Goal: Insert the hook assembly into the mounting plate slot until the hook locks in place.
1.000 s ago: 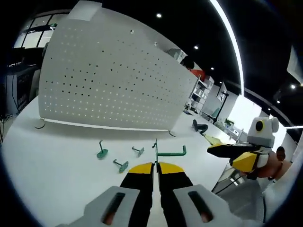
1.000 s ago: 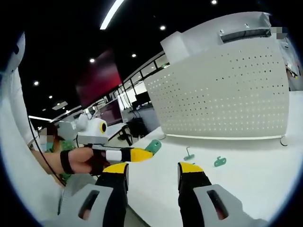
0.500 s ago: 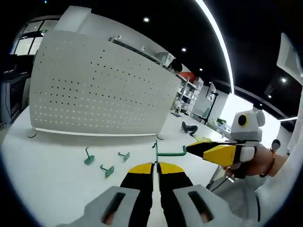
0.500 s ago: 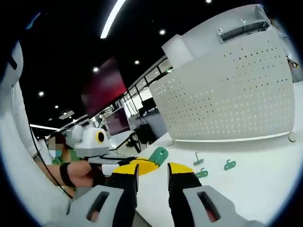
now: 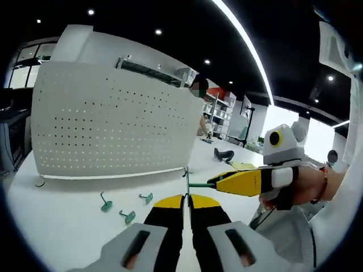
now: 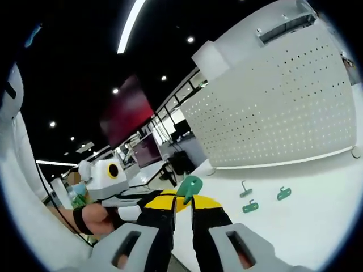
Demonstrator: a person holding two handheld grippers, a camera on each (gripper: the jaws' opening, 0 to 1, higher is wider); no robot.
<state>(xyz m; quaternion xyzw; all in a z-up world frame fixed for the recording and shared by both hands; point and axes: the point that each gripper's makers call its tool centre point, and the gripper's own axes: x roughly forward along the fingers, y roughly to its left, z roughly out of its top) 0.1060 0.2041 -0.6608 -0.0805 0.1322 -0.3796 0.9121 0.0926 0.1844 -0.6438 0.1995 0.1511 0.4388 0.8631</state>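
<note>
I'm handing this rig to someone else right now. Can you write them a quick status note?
Left gripper: shut on the green hook, held up off the white table.
Right gripper: jaws nearly closed around the hook's green end plate; a firm grip cannot be confirmed.
Three spare hooks lie on the table before the upright pegboard.
Done: hook picked up.
Left: carry it to the pegboard, push it into a slot until it locks.

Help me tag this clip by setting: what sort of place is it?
Probably an open-plan office or lab. A white table carries a white pegboard panel and loose green hooks; behind are shelving, monitors and recessed ceiling lights.
</note>
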